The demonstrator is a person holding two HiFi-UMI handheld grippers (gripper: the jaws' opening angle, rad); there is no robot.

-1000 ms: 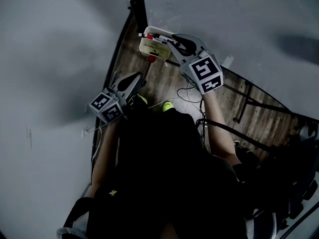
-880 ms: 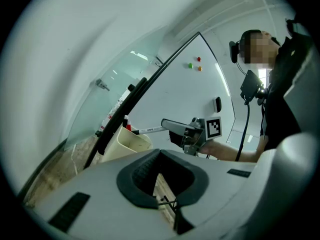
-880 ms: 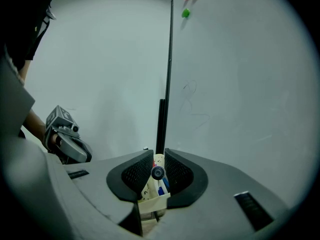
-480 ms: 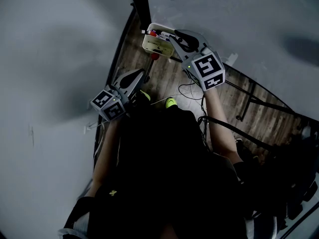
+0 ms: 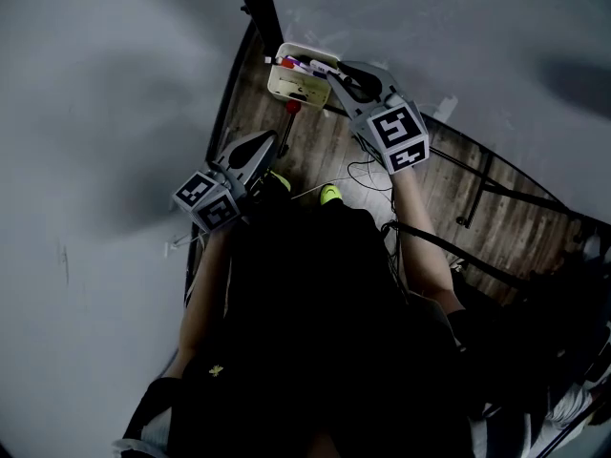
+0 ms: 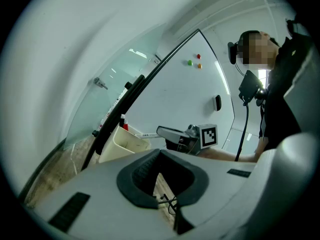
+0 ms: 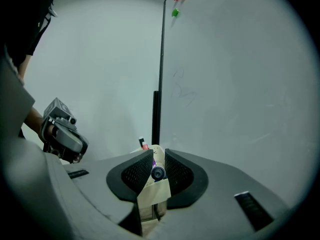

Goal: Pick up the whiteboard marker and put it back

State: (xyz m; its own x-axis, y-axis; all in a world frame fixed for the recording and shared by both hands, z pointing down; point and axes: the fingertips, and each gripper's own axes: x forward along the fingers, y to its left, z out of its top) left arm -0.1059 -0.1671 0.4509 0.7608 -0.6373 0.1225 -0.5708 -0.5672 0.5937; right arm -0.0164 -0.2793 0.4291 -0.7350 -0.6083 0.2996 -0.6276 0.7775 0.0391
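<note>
Right hand-held gripper [image 7: 158,170] is clamped on the whiteboard marker [image 6: 149,134], whose far end reaches over a cream marker holder [image 5: 289,90] beside the black edge of a whiteboard [image 7: 240,84]. Left hand-held gripper [image 6: 161,179] hangs lower and well apart from the holder, jaws parted around nothing.

Looks like office or meeting room: big white whiteboard [image 7: 235,74] with small red, orange, green round magnets [image 7: 175,13], cream plastic marker holder [image 5: 291,86], glass partition [image 6: 110,89] (wood-look floor [image 5: 449,198] too).
</note>
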